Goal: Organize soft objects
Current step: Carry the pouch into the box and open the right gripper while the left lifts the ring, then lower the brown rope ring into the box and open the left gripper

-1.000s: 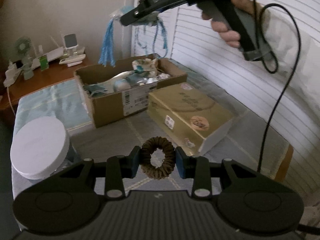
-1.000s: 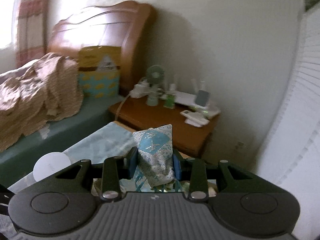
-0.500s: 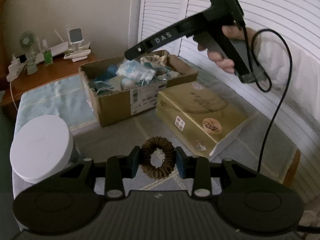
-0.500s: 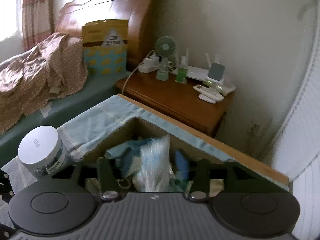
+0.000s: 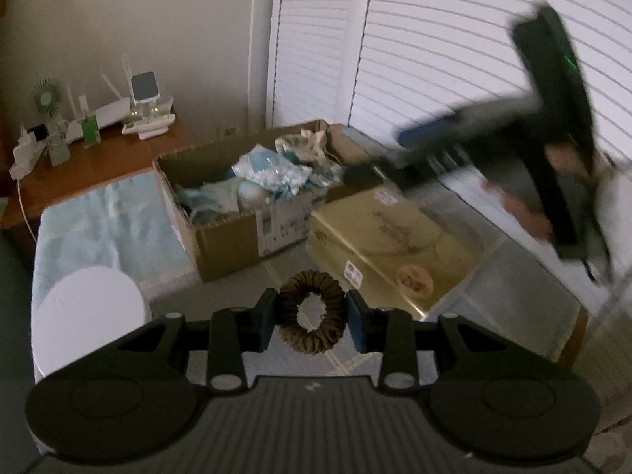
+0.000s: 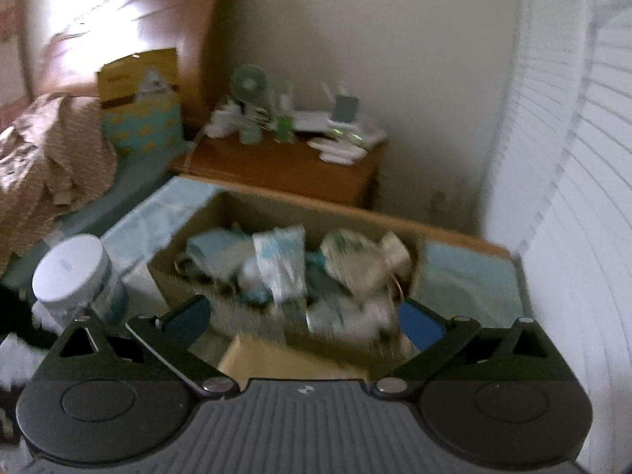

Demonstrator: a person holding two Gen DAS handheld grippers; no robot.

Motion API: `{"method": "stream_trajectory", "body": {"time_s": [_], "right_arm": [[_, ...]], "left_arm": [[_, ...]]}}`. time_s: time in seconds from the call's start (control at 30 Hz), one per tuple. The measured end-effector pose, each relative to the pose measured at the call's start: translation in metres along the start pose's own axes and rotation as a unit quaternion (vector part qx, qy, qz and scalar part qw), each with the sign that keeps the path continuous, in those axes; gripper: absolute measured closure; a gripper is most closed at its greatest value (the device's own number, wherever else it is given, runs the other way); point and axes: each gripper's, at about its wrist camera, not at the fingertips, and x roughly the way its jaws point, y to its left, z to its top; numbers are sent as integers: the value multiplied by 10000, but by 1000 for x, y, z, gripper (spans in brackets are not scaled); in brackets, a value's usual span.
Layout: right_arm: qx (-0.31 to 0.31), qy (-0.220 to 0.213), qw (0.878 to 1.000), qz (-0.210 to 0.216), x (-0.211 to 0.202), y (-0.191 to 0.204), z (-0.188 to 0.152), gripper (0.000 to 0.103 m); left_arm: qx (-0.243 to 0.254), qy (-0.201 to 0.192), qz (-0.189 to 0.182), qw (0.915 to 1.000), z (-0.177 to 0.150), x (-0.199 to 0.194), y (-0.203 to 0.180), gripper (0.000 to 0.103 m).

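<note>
1. Left gripper is clamped on a brown scrunchie, ring upright between the blue pads, in front of the cardboard box.
2. Right gripper has its jaws spread wide with nothing between them, just in front of the box; motion-blurred in the left view.
3. Box holds a pile of soft blue-white pouches, the fabric items heaped inside.
4. Gold box sits just right of the cardboard box, touching it.
5. White-lidded jar stands left of the box, near it.

Dim room, motion blur, fisheye-bent edges
</note>
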Motion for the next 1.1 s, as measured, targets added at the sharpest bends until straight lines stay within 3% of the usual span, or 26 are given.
{"method": "stream_trajectory", "body": {"time_s": [0.17, 0.37, 0.7, 0.77, 0.8, 0.9, 1.1], "right_arm": [[445, 114, 9988, -170, -29, 7, -36, 0], [509, 86, 9981, -344, -59, 21, -63, 0], [520, -38, 9978, -405, -82, 24, -67, 0], [509, -58, 9979, -407, -83, 24, -67, 0], [519, -54, 9978, -409, -82, 23, -67, 0], [533, -44, 9977, -414, -82, 22, -68, 0], [587, -66, 9975, -383, -84, 21, -67, 0]], "left_arm": [[60, -96, 101, 9999, 18, -2, 4, 67], [183, -249, 253, 9992, 45, 8, 11, 67], [226, -324, 691, 9968, 79, 51, 28, 63], [243, -287, 764, 9964, 80, 57, 28, 52], [246, -286, 813, 9960, 80, 58, 28, 36], [248, -436, 909, 9946, 77, 56, 25, 4], [298, -567, 1165, 9911, 69, 42, 16, 1]]}}
